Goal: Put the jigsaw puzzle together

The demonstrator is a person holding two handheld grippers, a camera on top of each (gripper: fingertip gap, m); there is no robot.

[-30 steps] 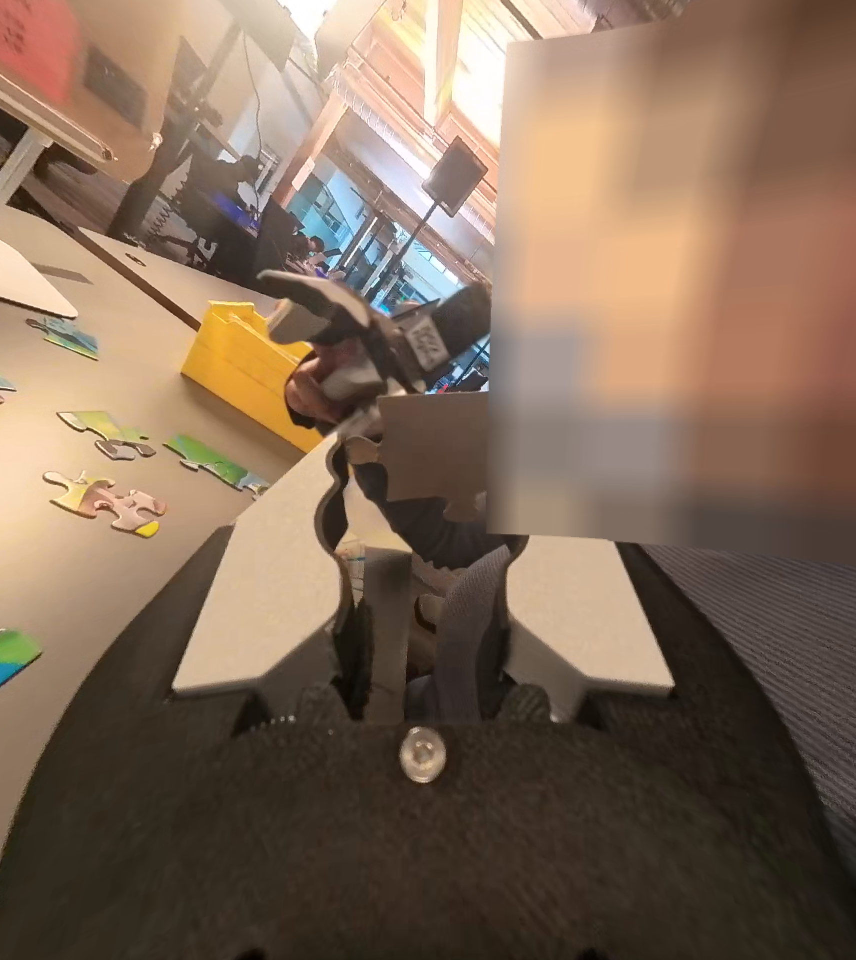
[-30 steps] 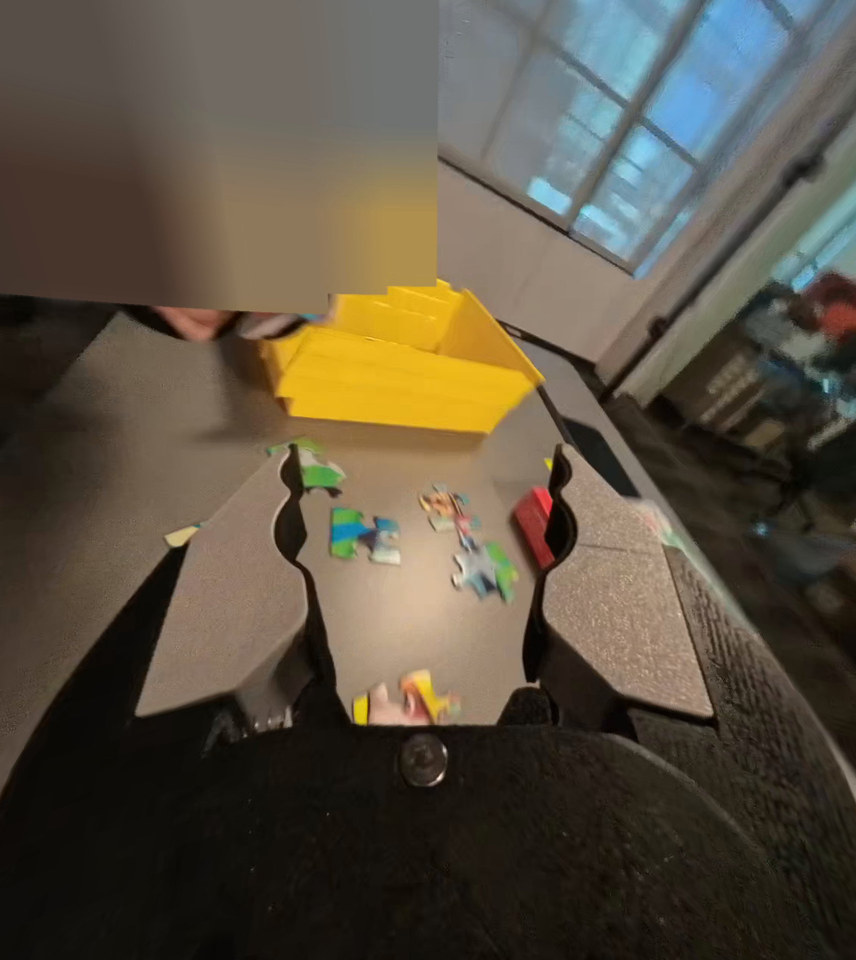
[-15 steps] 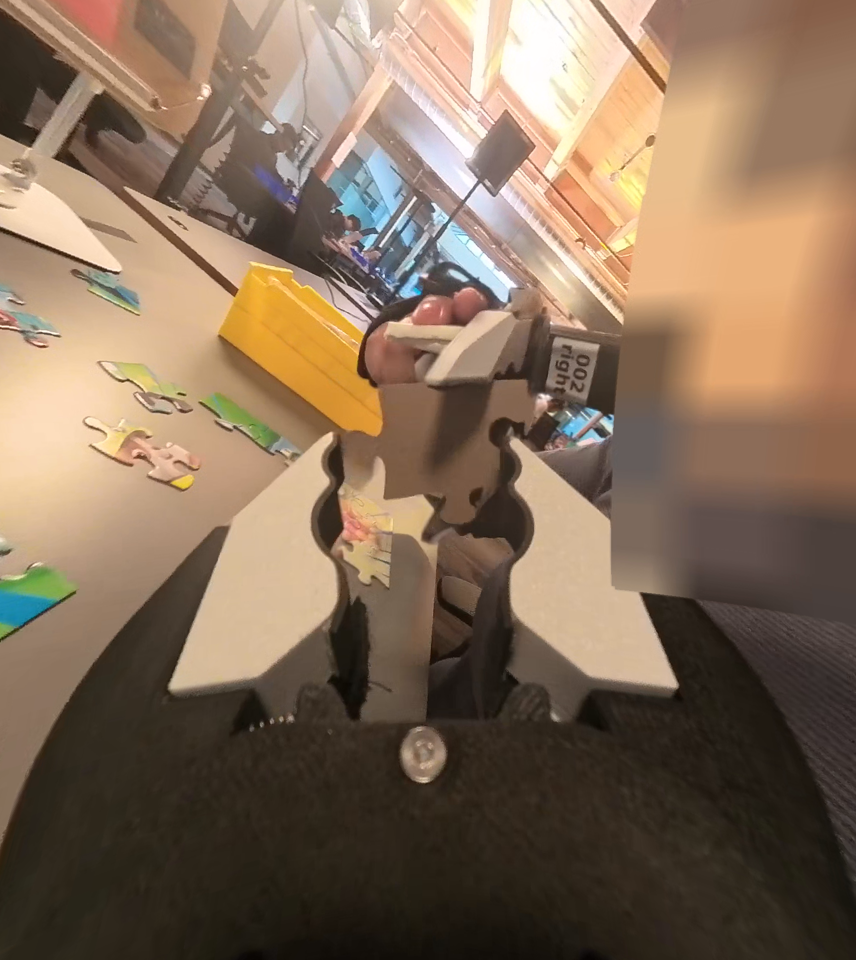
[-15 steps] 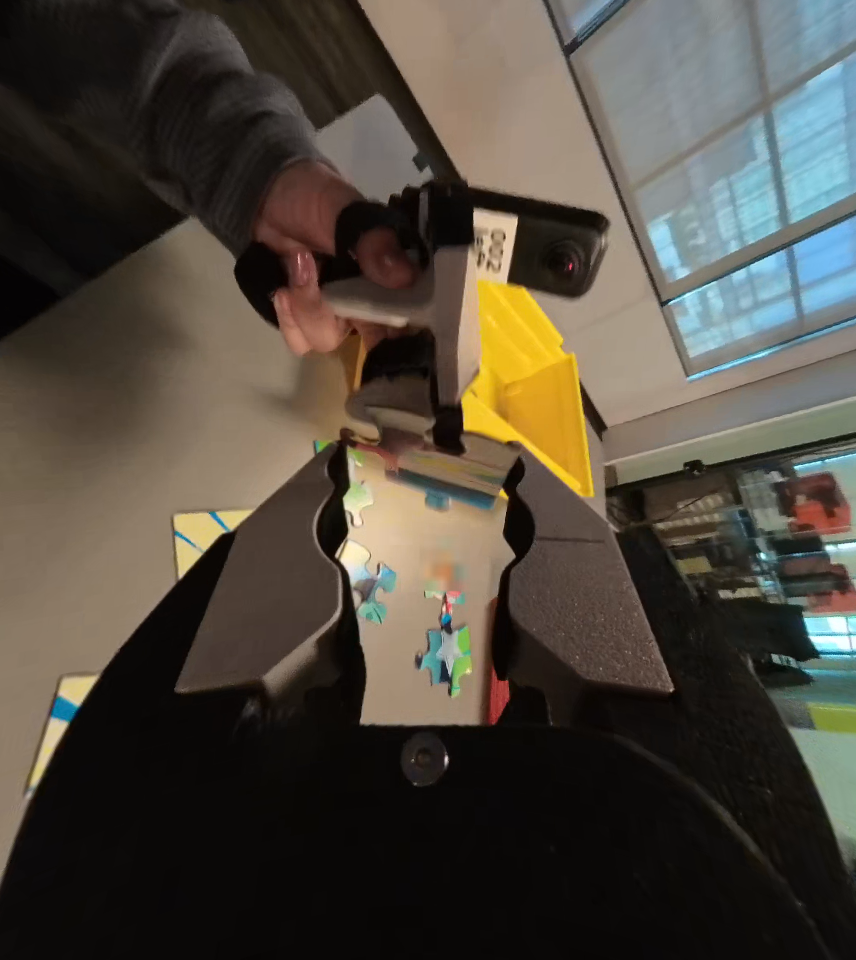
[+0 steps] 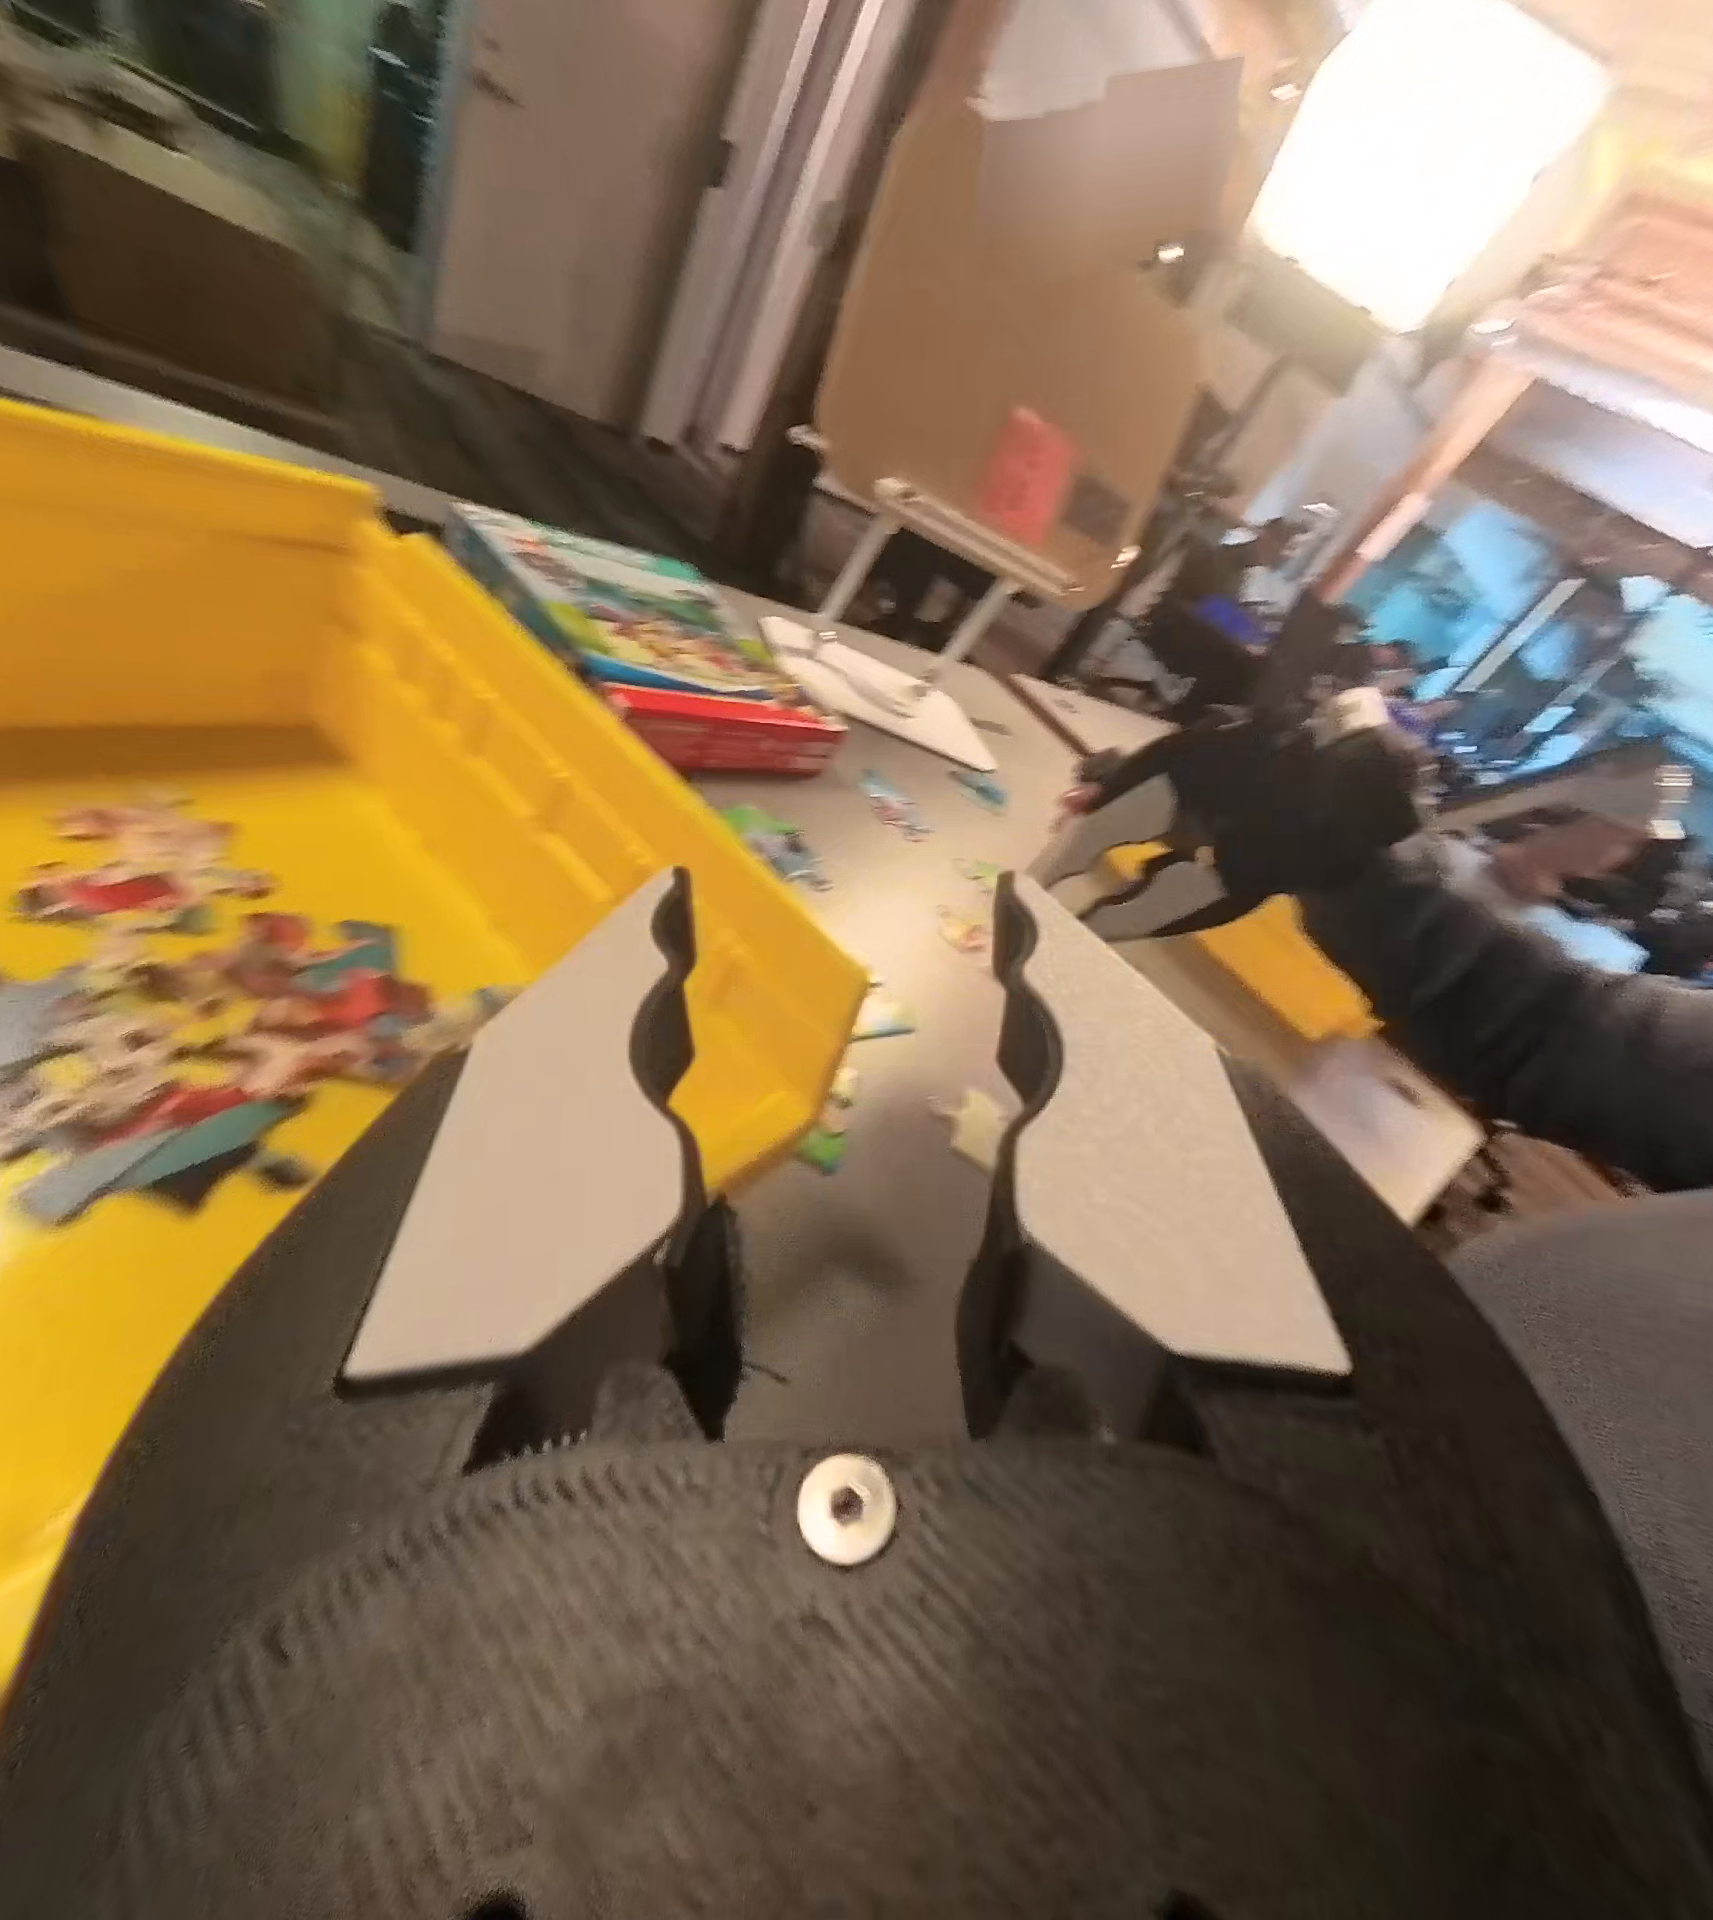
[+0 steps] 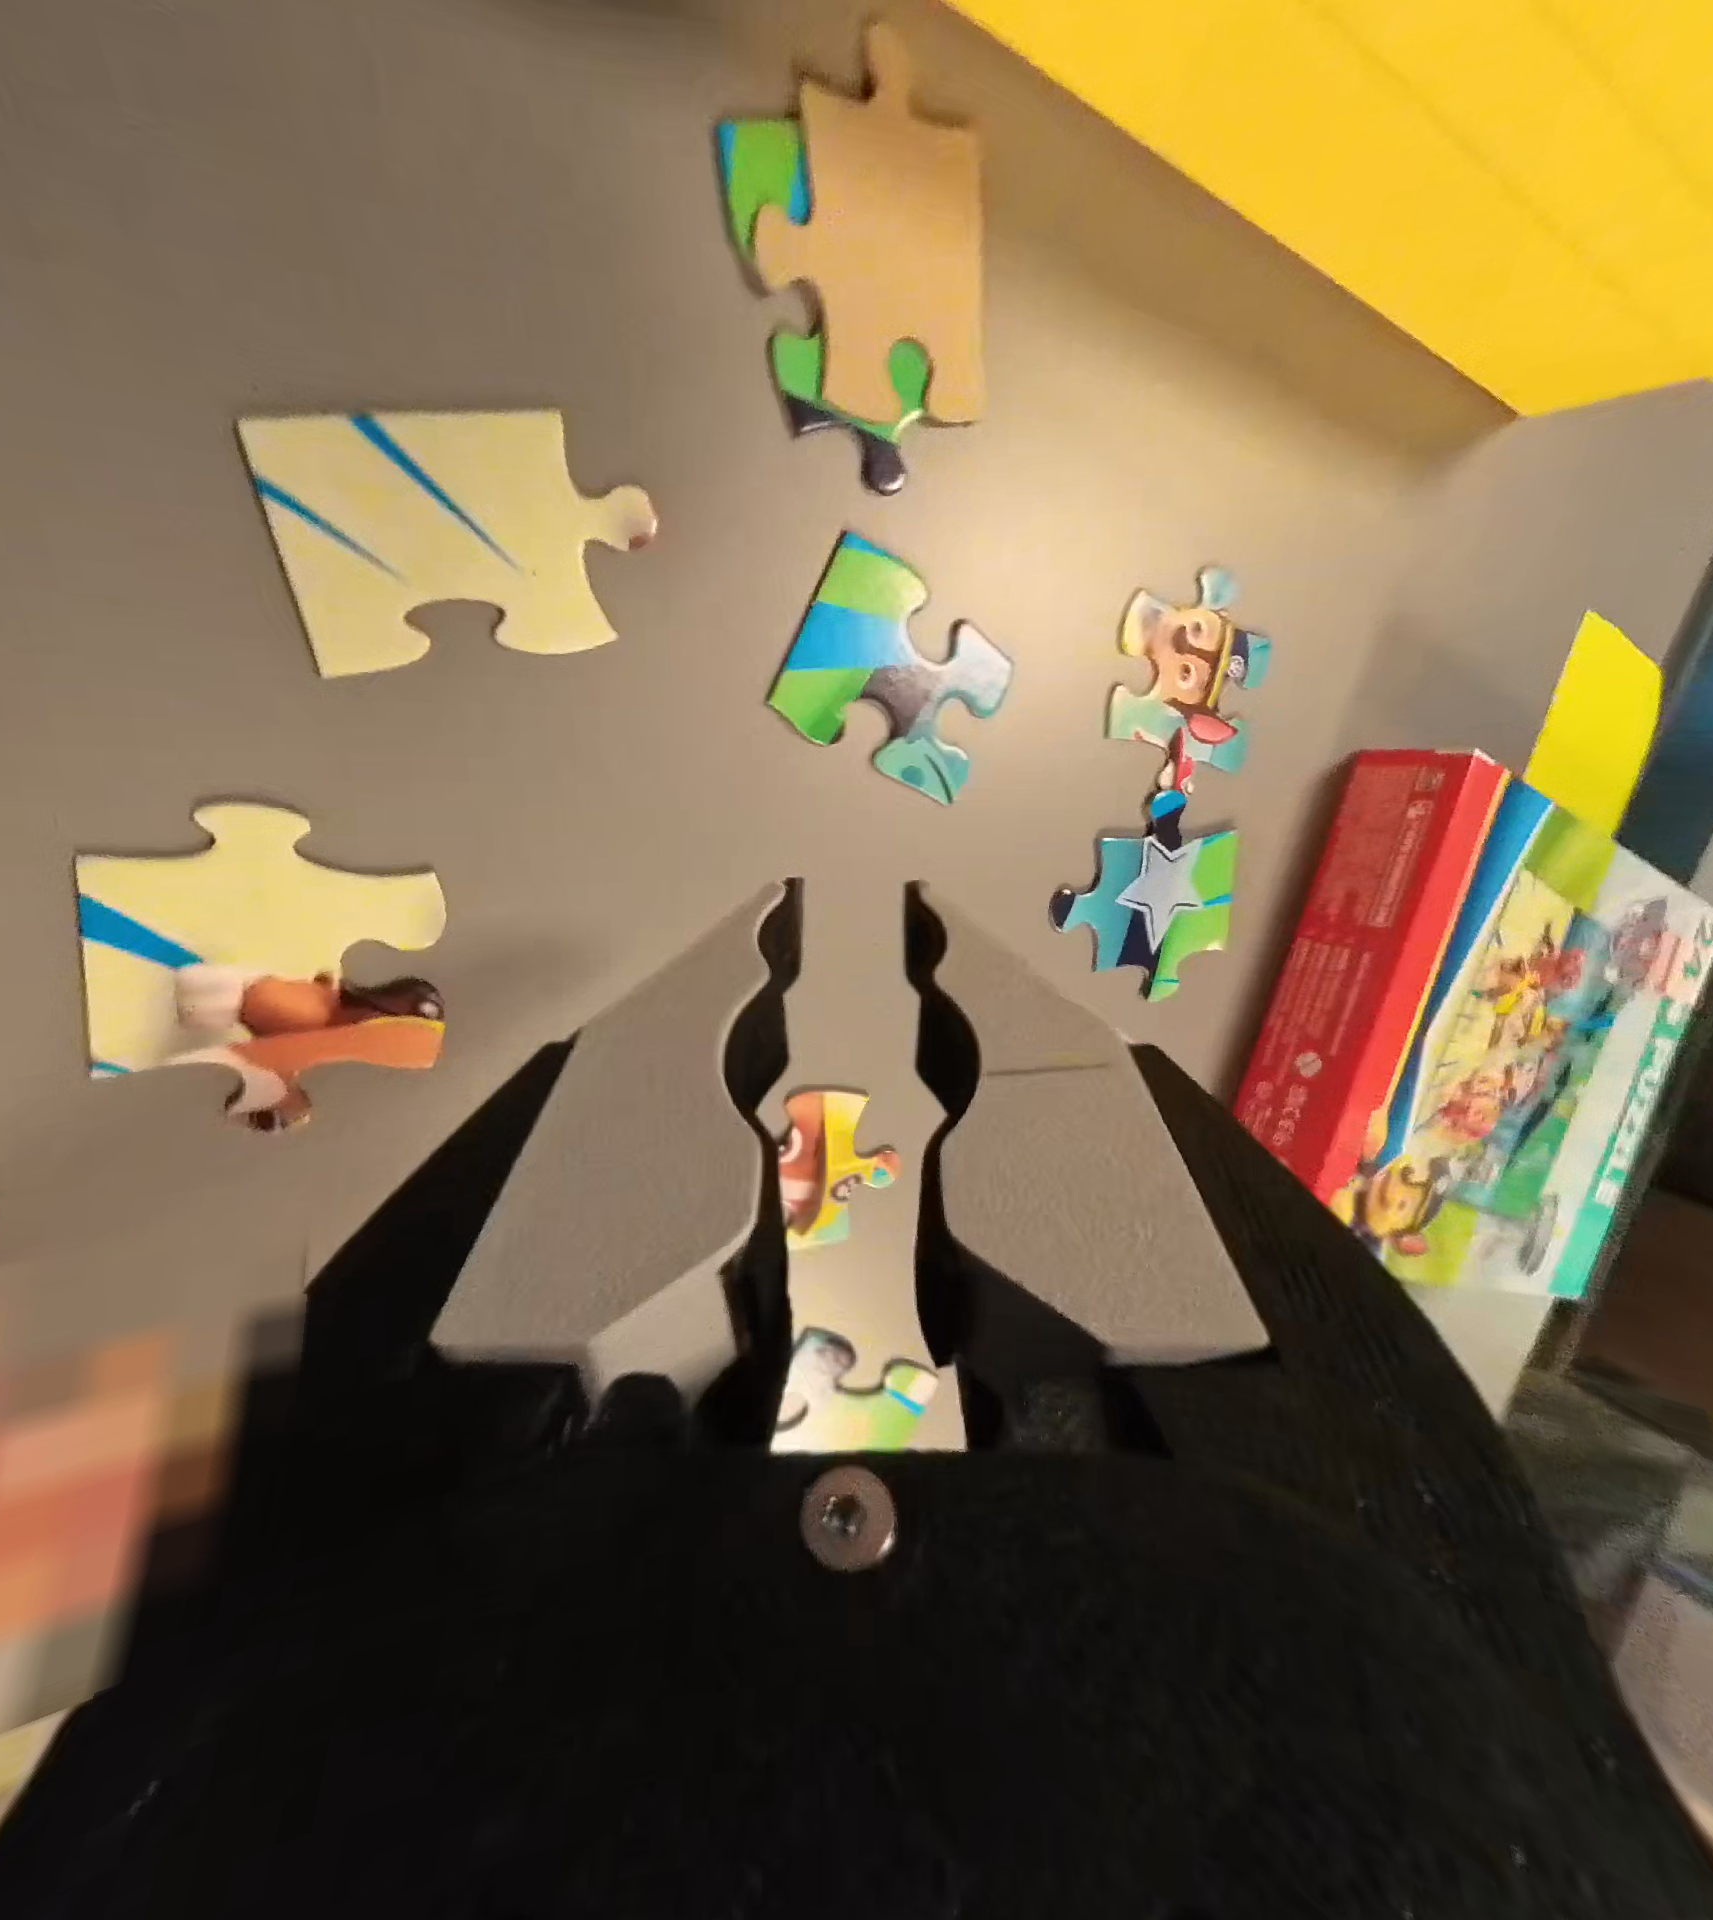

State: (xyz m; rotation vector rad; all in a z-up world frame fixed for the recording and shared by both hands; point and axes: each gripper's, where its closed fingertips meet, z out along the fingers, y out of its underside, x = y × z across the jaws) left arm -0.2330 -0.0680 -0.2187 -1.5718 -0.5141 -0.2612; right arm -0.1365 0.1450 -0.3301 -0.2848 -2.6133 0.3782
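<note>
1. Your right tool hangs over the grey surface, fingers narrowly parted and pinching nothing; a small orange-and-yellow puzzle piece lies on the surface below the gap.
2. Beyond its tips lies a green-and-blue puzzle piece; right of that piece, a star piece and the red puzzle box.
3. Your left tool is spread wide and bare, beside the yellow bin holding blurred puzzle pieces.
4. Farther off, right of the bin, your right tool shows blurred.
</note>
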